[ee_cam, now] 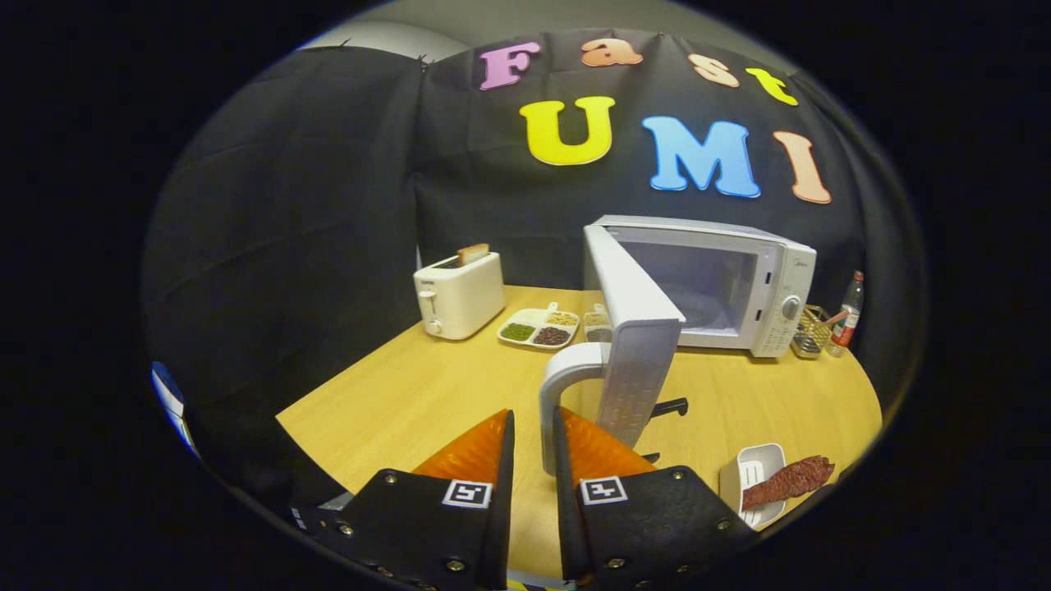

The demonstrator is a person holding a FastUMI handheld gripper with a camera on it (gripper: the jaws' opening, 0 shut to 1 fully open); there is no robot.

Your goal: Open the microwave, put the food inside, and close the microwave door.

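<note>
1. Gripper view: I see my gripper [534, 439] with its two fingers close together on either side of the door handle [557, 394]; whether both press on it I cannot tell.
2. That handle stands upright on the microwave door [636, 345], which is swung wide open toward me, its edge facing the fingers.
3. Beyond the door, the microwave [739, 279] sits on the wooden table [410, 386], cavity open and facing me.
4. Just beside my right finger lies the food [788, 482], a dark reddish strip on a small white tray [747, 476]; its long axis runs from the tray out to the right.
5. Farther back stand a toaster [458, 295] and a divided dish of beans [538, 328].
</note>
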